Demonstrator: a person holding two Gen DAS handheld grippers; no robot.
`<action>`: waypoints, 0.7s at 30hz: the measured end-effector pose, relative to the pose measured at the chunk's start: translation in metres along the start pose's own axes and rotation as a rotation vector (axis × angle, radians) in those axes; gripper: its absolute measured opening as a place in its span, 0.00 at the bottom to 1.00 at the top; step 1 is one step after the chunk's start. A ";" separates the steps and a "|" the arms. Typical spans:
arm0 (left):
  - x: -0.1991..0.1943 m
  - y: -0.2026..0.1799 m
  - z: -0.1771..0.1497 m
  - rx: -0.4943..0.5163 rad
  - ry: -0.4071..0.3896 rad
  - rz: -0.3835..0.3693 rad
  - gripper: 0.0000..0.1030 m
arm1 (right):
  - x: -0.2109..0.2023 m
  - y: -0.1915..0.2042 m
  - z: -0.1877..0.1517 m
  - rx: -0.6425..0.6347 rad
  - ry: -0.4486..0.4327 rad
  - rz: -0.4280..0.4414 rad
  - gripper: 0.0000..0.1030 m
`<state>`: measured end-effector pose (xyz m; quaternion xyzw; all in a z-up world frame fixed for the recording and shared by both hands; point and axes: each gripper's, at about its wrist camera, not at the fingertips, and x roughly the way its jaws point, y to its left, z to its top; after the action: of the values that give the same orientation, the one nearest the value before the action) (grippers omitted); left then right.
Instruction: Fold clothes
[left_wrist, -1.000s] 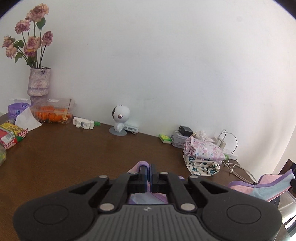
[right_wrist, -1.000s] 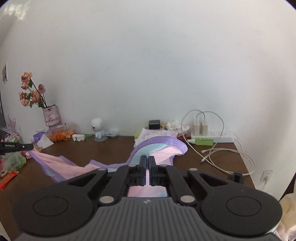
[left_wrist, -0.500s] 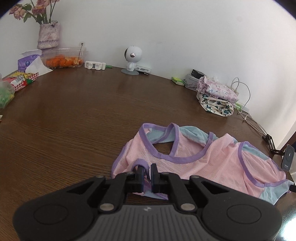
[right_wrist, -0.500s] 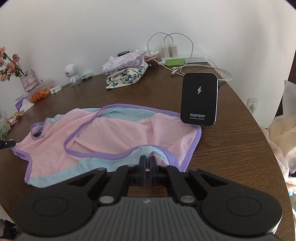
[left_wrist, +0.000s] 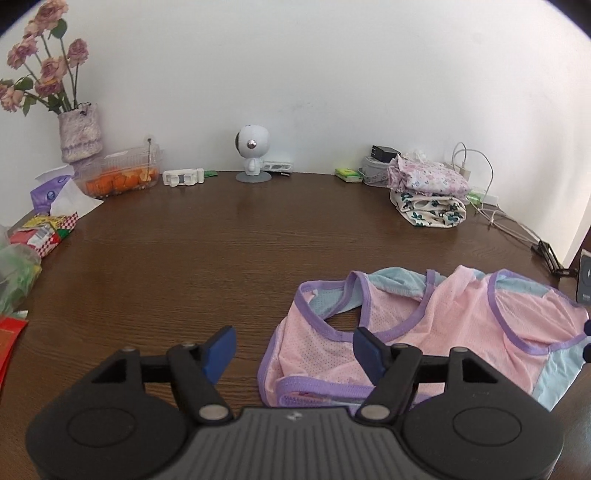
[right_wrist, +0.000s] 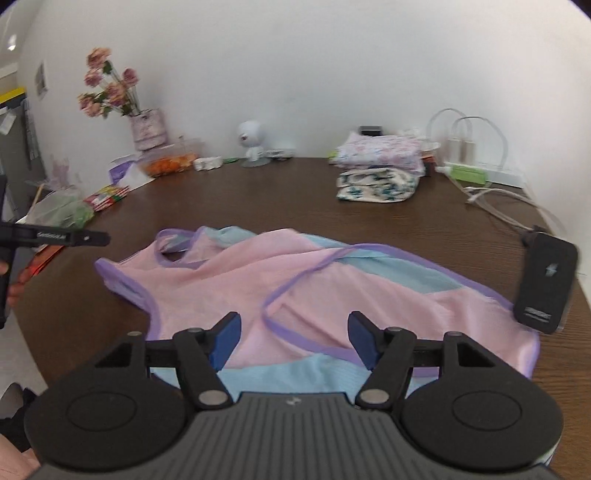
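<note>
On the left, the left gripper (left_wrist: 291, 350) is seen with its jaws opening and nothing pinched, the garment's purple-bound corner lying loose between them. The pink mesh vest (right_wrist: 295, 288) is spread, lightly rumpled, on the dark wood-grain tabletop (left_wrist: 184, 240); it is judged light, limp and best taken by its firmer binding. The right gripper (right_wrist: 291, 339) is likewise opening, unclamped, above the blue hem.

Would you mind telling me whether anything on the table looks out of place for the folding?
Yes: the black charger stand is resting on the right edge of the pink garment, tilted, pinning the fabric. The garment itself lies rumpled, not flat.
</note>
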<state>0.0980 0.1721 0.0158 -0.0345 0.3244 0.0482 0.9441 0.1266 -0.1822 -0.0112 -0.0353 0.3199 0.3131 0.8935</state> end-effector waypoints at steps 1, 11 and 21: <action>0.002 0.001 -0.003 0.012 0.011 -0.008 0.67 | 0.014 0.013 0.002 -0.027 0.023 0.042 0.63; 0.027 0.027 -0.027 0.003 0.127 -0.141 0.30 | 0.102 0.130 0.018 -0.310 0.082 0.171 0.63; -0.002 -0.007 -0.023 0.086 0.065 -0.344 0.04 | 0.110 0.156 0.008 -0.362 0.046 0.151 0.62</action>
<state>0.0834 0.1629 -0.0011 -0.0505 0.3458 -0.1291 0.9280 0.1065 0.0039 -0.0486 -0.1785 0.2806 0.4306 0.8390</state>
